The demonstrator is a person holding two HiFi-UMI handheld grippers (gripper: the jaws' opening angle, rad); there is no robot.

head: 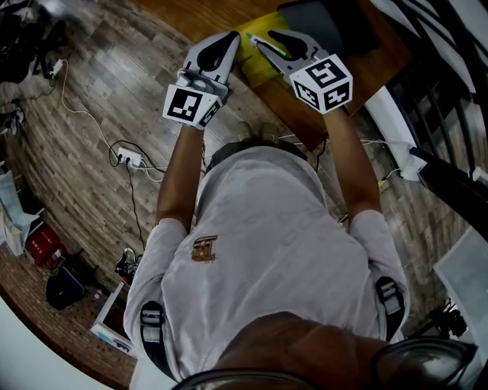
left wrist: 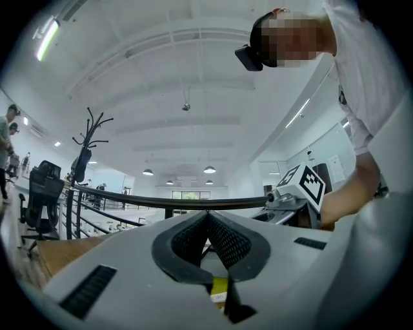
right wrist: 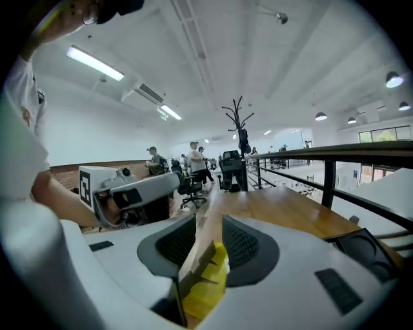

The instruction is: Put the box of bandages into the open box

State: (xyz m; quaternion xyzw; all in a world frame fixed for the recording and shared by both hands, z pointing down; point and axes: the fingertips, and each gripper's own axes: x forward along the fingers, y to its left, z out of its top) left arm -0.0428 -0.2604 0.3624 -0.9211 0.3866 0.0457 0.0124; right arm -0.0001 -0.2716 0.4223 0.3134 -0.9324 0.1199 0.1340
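Note:
Both grippers are held out over the near corner of a wooden table [head: 293, 107]. A yellow pack [head: 258, 67] lies there just under their tips. My left gripper [head: 232, 38] has its jaws shut with nothing between them; in the left gripper view [left wrist: 208, 218] a bit of the yellow pack [left wrist: 219, 290] shows below the pads. My right gripper [head: 261, 41] stands open; in the right gripper view [right wrist: 208, 225] the yellow pack [right wrist: 208, 283] and a brown cardboard flap [right wrist: 193, 261] lie below the gap, with no pad pressing on them. I cannot make out the box's inside.
A dark flat case [head: 328, 23] lies on the table beyond the right gripper, and its black edge [right wrist: 361, 248] shows in the right gripper view. A railing [right wrist: 329, 155] runs behind the table. On the floor to the left lie a white cable and a power strip [head: 128, 158].

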